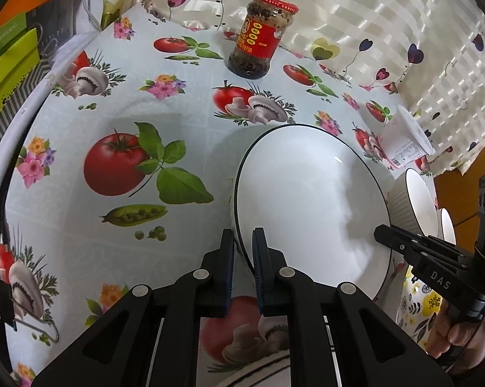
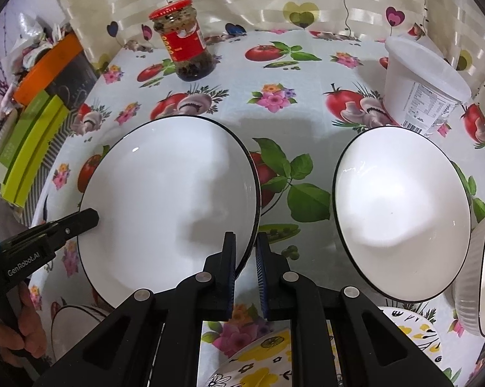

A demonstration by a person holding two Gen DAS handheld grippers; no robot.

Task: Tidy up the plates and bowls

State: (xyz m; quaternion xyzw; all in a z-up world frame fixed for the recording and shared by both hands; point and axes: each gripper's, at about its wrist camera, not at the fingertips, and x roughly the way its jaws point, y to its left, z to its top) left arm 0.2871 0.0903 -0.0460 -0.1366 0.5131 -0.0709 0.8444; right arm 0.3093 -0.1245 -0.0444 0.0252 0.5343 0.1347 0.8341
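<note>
Both your hand-held grippers, left and right, angle steeply down, clamped on opposite rims of the white plate. Your hand is cut off at the frame edge.

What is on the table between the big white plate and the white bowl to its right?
Only the printed tablecloth lies between the plate and the bowl; the right wrist view shows it.

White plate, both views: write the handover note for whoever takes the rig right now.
Left hand-held gripper: shut on the white plate at its left rim.
Right hand-held gripper: shut on the same plate's right rim.
White bowl sits to the plate's right, with a ribbed bowl beyond it and yellow-flowered dishes at the near edge.
Done: plate gripped.
Left: placing the plate, sorting the bowls.
</note>
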